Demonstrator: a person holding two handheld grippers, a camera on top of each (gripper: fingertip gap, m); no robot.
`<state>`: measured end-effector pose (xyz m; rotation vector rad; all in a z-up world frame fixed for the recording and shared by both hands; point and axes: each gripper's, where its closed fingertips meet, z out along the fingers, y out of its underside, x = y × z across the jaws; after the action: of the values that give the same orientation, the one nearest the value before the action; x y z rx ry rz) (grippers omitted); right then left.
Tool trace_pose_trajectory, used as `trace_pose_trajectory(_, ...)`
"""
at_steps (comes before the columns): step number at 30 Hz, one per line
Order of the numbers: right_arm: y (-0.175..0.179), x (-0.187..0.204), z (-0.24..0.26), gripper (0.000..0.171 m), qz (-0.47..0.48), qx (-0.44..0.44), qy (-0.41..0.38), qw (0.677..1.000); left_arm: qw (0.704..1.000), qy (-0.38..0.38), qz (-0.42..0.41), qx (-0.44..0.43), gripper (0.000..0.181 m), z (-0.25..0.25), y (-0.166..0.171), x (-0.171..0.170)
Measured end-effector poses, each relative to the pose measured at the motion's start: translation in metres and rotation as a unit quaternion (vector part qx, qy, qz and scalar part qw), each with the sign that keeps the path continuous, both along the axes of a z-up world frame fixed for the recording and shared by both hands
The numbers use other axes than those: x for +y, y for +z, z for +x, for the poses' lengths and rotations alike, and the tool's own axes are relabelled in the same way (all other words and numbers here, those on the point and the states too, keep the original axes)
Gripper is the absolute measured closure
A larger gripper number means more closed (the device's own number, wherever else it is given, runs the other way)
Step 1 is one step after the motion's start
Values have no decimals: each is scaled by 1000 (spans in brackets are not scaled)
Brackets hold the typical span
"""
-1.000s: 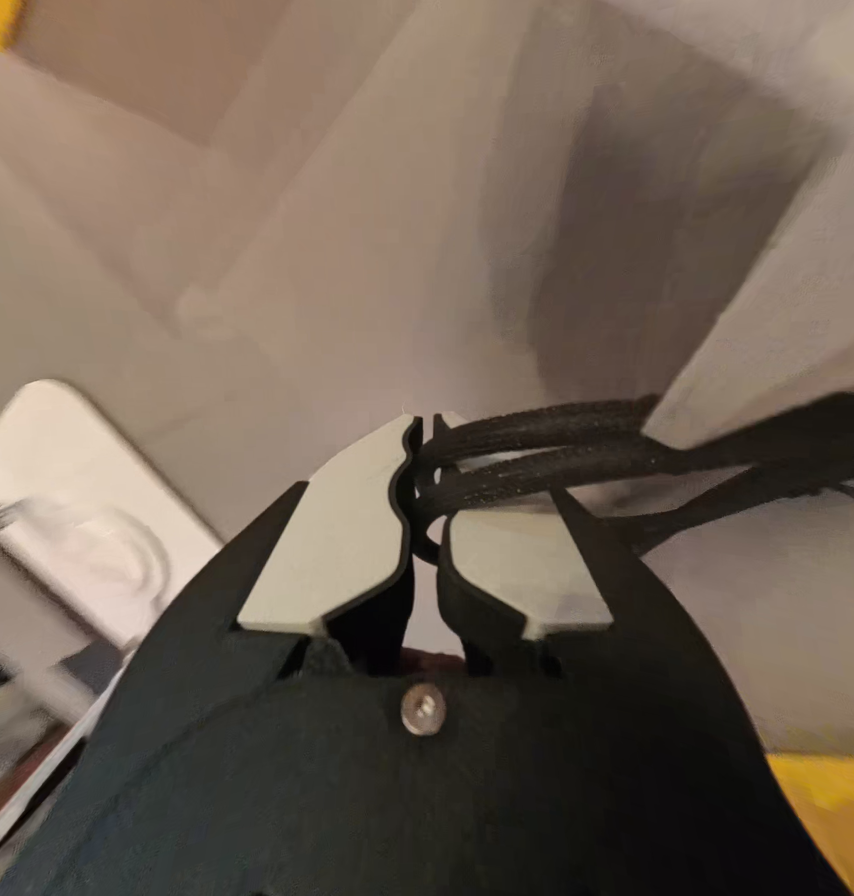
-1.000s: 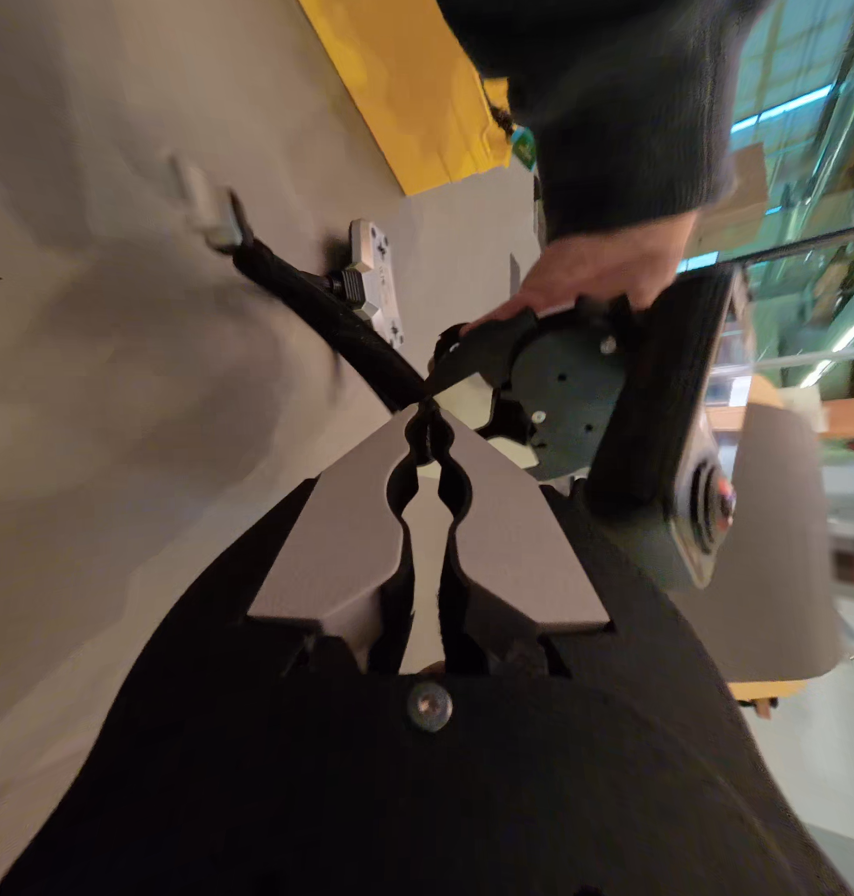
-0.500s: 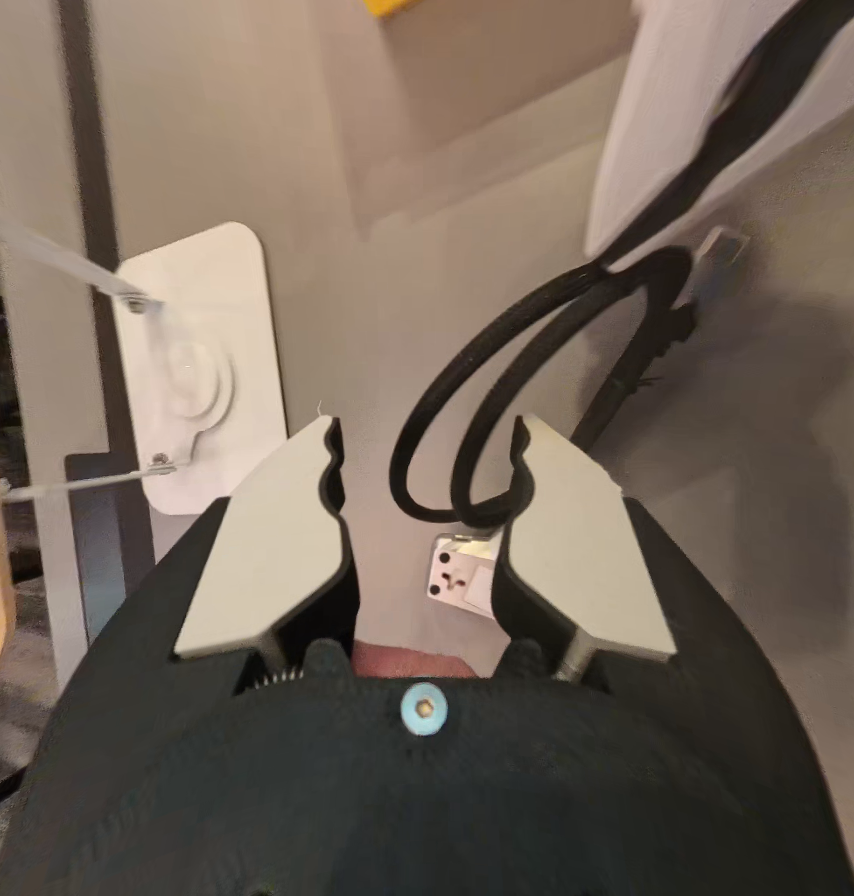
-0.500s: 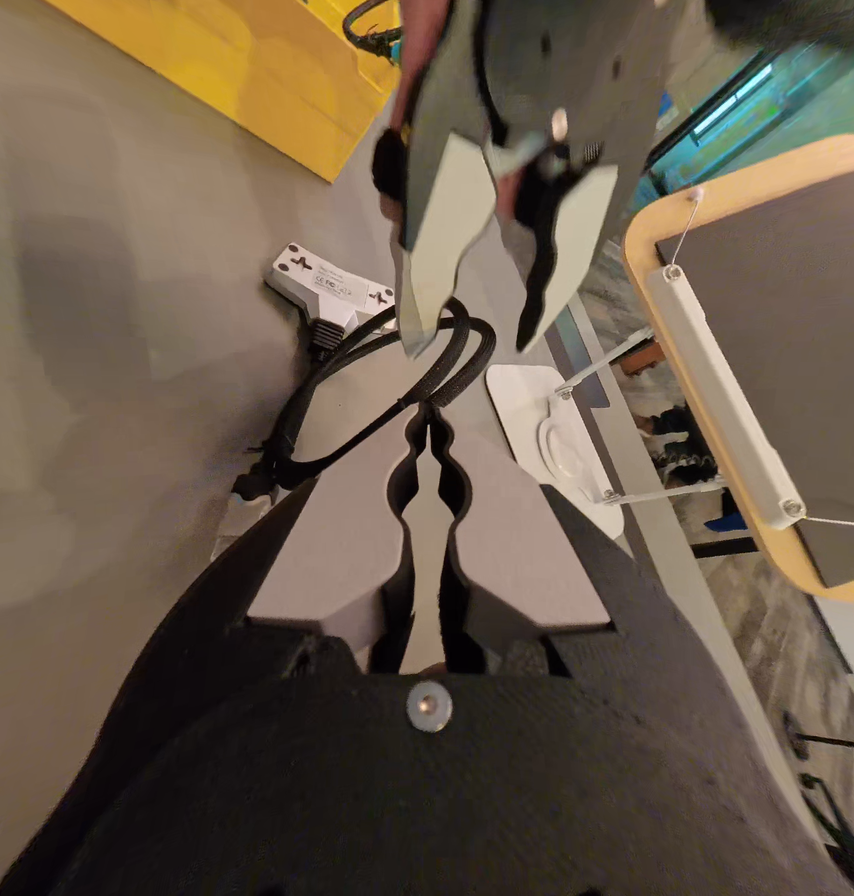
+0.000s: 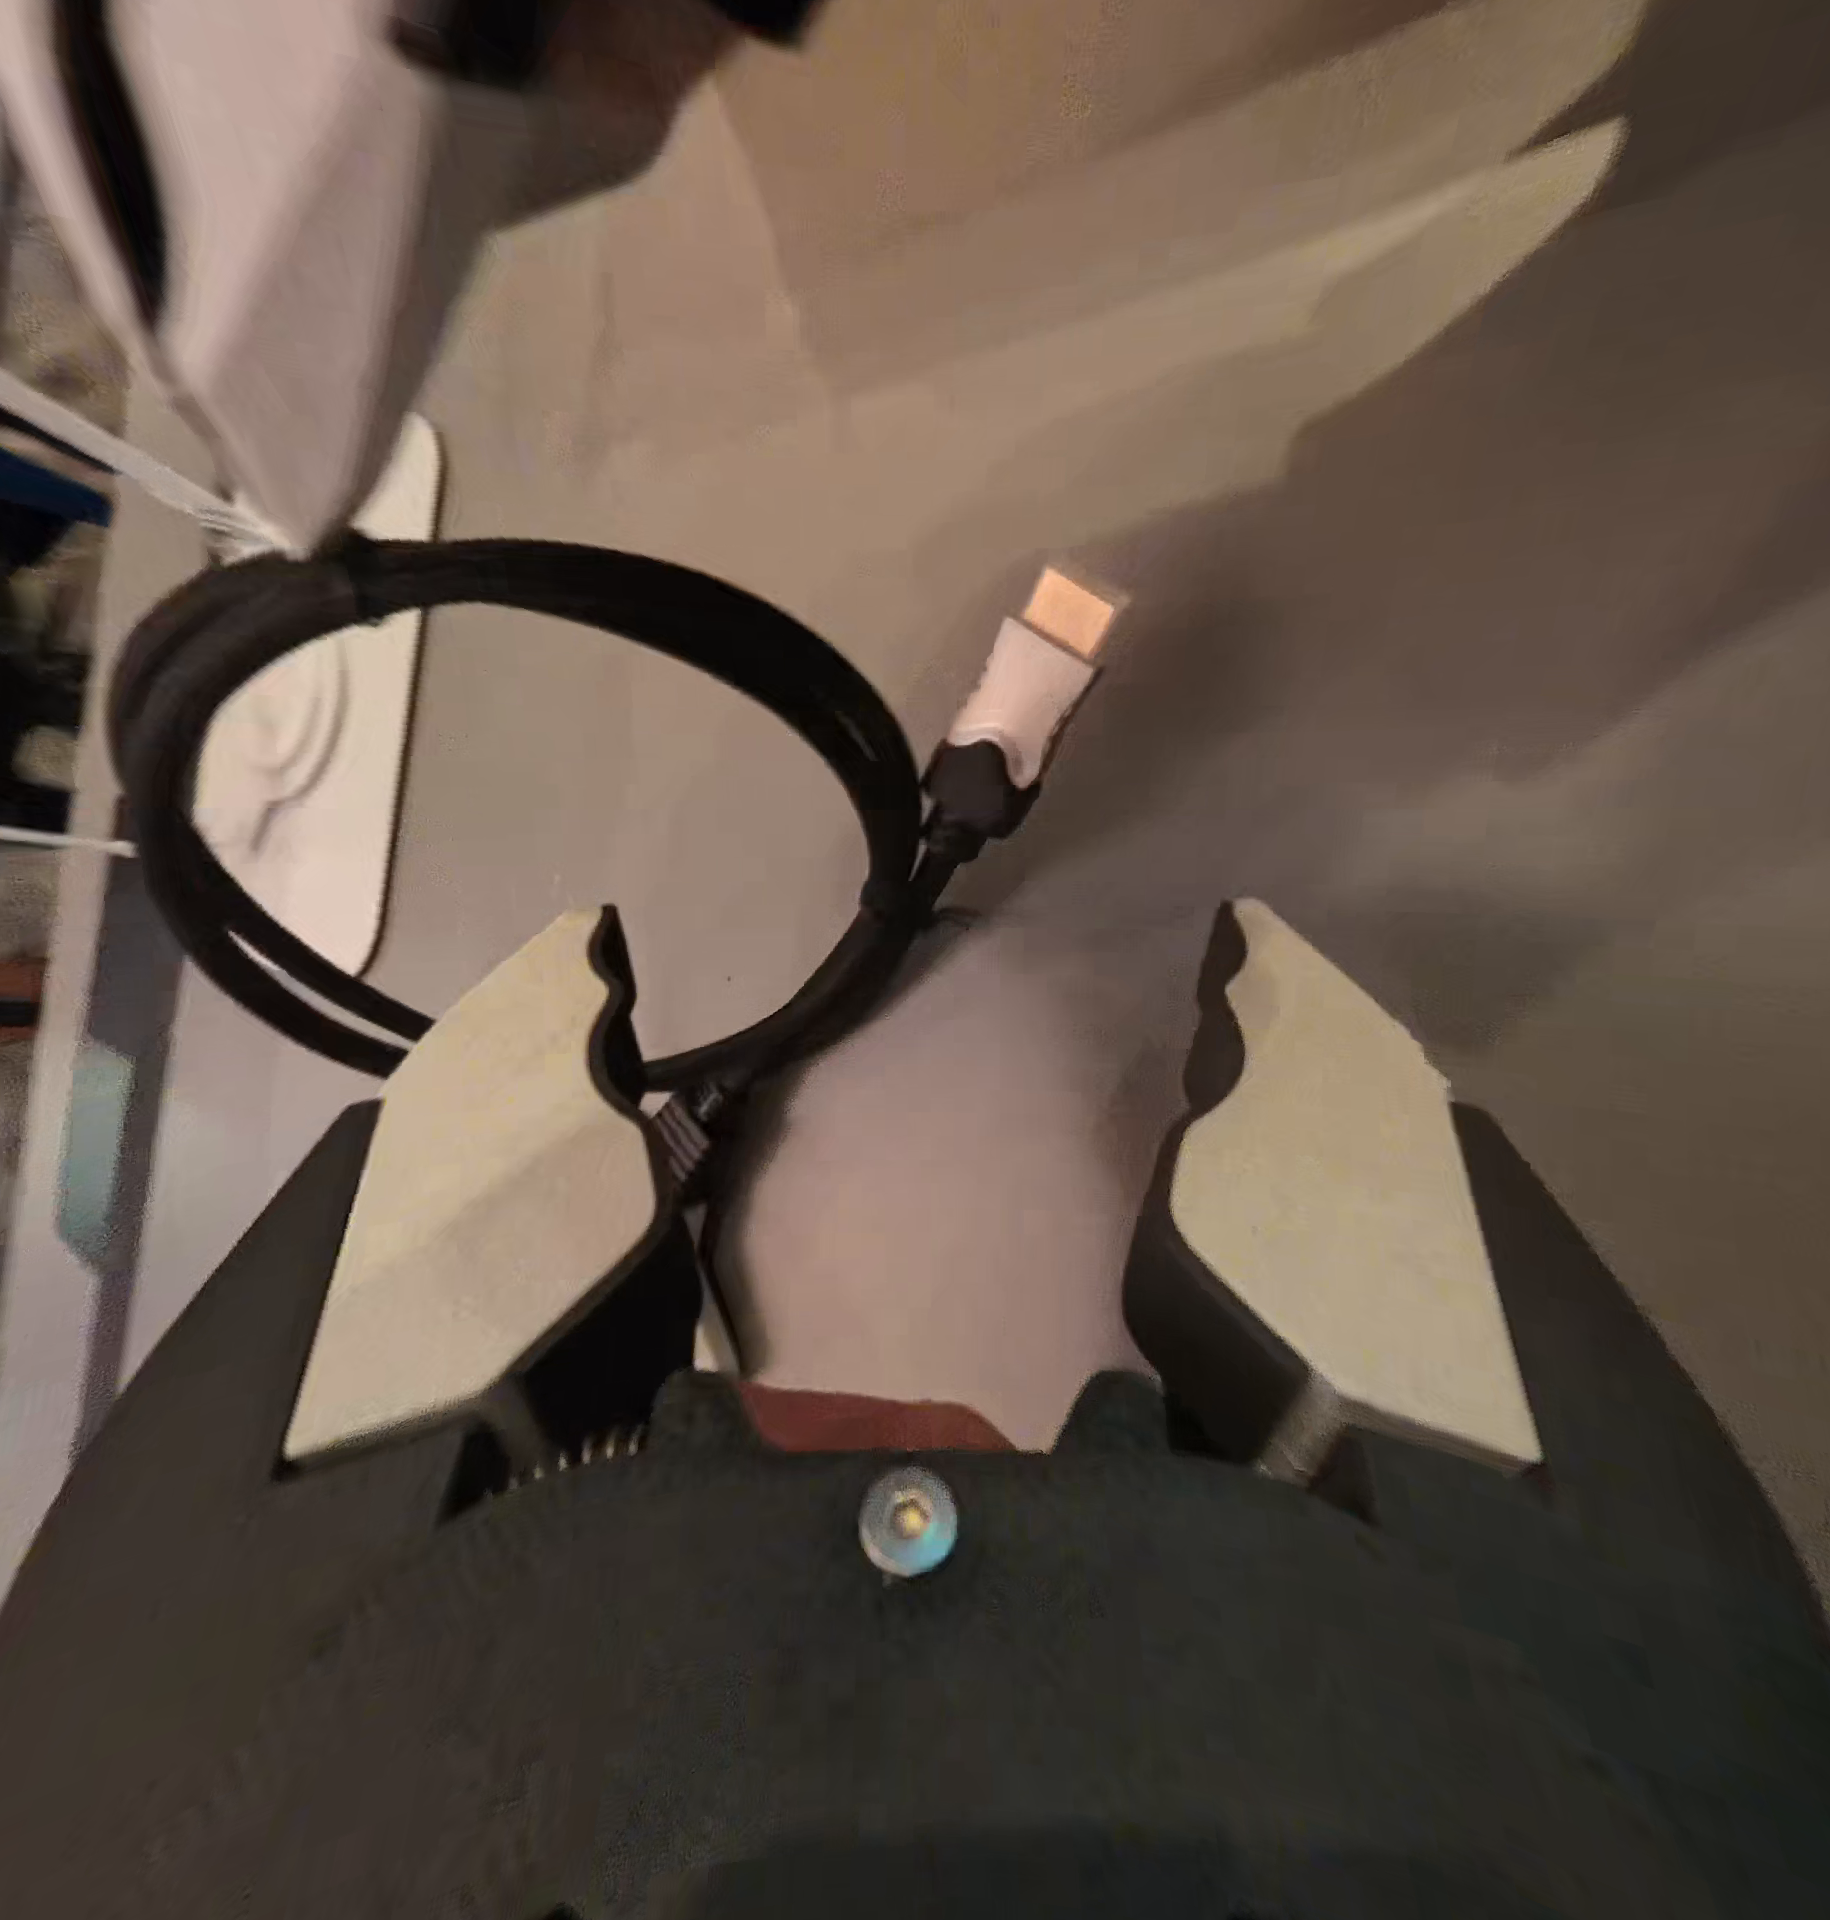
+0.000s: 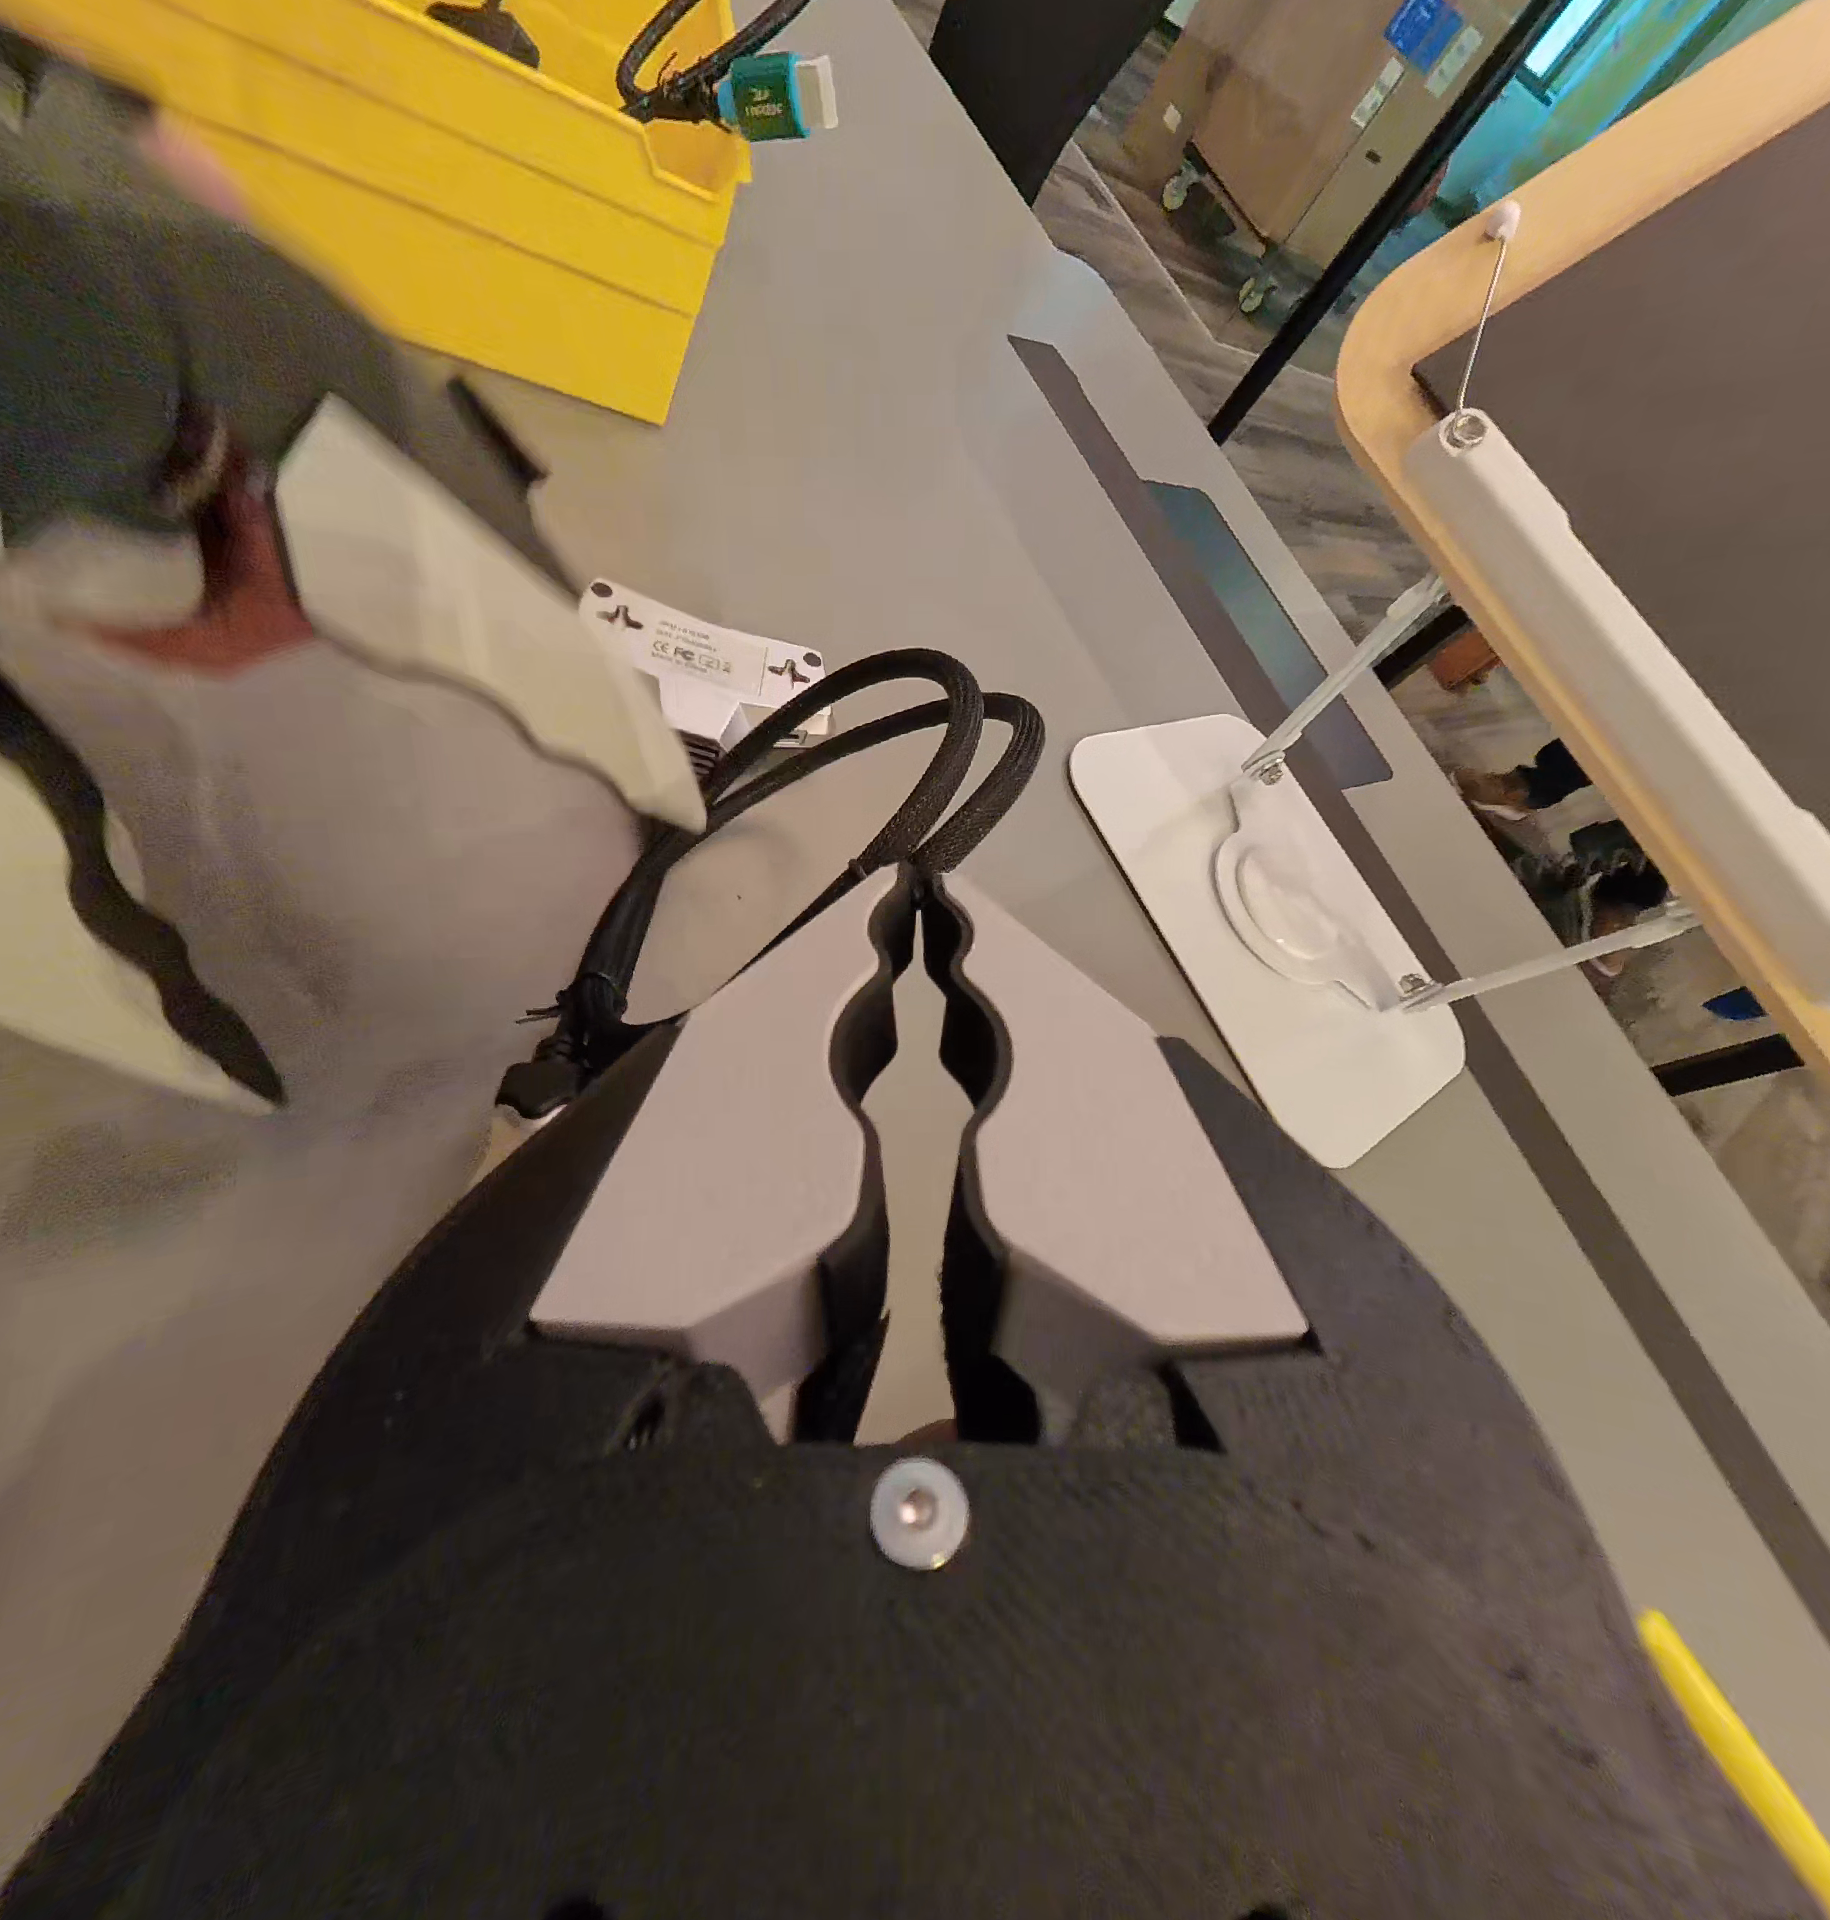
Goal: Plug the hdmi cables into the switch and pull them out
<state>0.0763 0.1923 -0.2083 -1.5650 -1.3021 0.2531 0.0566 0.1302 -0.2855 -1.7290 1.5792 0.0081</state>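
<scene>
The right gripper (image 6: 916, 894) pinched the braided cable (image 6: 978, 800) beside the switch (image 6: 703, 649), freeing its plug (image 5: 1036, 675) for the wide-open left gripper (image 5: 916, 940).

Cable and switch on grey table
Black braided cable (image 6: 978, 774) looped, white plug (image 5: 1036, 675) free; white switch (image 6: 703, 655) lies flat beside loop.

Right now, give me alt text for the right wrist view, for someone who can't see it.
The right tongs are shut on a coiled black cable above a grey table. The cable runs to a white switch; the left tongs hang open, blurred, beside it, with a yellow bin behind.
</scene>
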Motion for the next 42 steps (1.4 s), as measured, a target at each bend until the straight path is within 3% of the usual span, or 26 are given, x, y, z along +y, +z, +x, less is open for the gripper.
trace_pose_trajectory(3, 4, -2, -2, 171, -21, 16, -1, 1000, 997, 36, 65, 5, 85, 10, -17, 10)
trace_pose_trajectory(7, 11, -4, -6, 171, -56, 44, -5, 997, 988, 79, 135, 12, 106, 15, -16, 34)
trace_pose_trajectory(11, 18, -6, -9, 171, -70, 53, -2, 996, 979, 72, 182, 48, 140, 14, -20, 48)
trace_pose_trajectory(14, 23, -2, -4, 171, -66, 55, -4, 996, 977, 59, 203, 21, 162, 16, -15, 47)
trace_pose_trajectory(18, 27, 5, 10, 171, -53, 53, -10, 997, 981, 27, 192, -26, 166, 10, 11, 33)
trace_pose_trajectory(23, 31, 5, 18, 171, -48, 55, 1, 997, 980, -4, 170, -102, 167, -9, 67, 24)
trace_pose_trajectory(30, 31, -5, 10, 171, -40, 86, 28, 995, 978, -40, 96, -179, 168, -27, 112, 35)
trace_pose_trajectory(34, 34, -15, 2, 171, -31, 104, 59, 992, 978, -26, 30, -206, 170, -37, 124, 55)
trace_pose_trajectory(42, 18, -35, -19, 171, 34, 32, 112, 993, 991, -22, -56, -119, 168, -36, 115, 85)
